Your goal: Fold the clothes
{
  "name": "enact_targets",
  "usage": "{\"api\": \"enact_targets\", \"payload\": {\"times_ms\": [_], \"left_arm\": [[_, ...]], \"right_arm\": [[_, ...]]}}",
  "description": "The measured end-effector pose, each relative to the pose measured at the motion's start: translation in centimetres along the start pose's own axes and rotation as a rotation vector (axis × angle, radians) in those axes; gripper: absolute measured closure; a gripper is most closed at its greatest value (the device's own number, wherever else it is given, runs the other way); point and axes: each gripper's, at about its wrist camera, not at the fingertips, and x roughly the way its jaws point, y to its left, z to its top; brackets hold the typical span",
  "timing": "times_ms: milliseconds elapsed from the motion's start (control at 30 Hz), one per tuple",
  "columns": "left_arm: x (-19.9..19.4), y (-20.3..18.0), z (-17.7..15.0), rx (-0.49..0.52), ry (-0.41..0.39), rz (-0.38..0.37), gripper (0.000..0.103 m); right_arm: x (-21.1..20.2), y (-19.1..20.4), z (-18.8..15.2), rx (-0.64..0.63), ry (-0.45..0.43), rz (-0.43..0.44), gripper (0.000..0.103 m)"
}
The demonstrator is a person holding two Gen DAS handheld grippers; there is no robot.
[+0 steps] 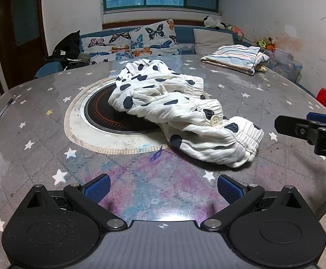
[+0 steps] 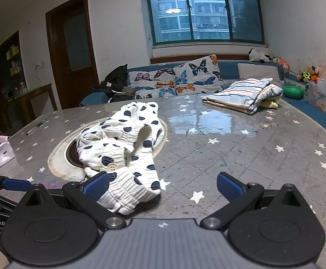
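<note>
A pen [image 1: 6, 107] lies at the desk's [image 1: 241, 163] far left edge. The left tool [image 1: 163, 189] hovers spread and empty. The crumpled spotted garment [image 1: 174, 109] sprawls mid-desk over a round hob [image 1: 109, 117]. The right tool [image 2: 163, 187] is spread, its left pad [image 2: 97, 187] just beside the garment's elastic cuff. Folded striped clothes [image 2: 241, 96] sit far right.

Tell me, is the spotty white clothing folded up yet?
Not folded. The spotty garment lies crumpled in a loose heap on the table, unlike the neatly folded striped clothes behind it.

Crumpled white dark-spotted garment [image 1: 174, 109] on table [image 1: 275, 94]
</note>
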Motion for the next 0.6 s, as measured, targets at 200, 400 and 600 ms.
{"api": "enact_targets", "payload": {"times_ms": [200, 400, 600], "left_arm": [[0.1, -0.7, 0.9, 0.017, -0.017, -0.020, 0.000], [0.2, -2.5, 2.0, 0.074, -0.053, -0.082, 0.007], [1.1, -5.0, 2.4, 0.170, -0.086, -0.143, 0.018]], "right_arm": [[0.2, -0.9, 0.1, 0.021, 0.002, -0.015, 0.000], [0.4, -1.9, 0.5, 0.047, -0.011, -0.044, 0.000], [0.5, -3.2, 1.0, 0.064, -0.018, -0.063, 0.000]]}}
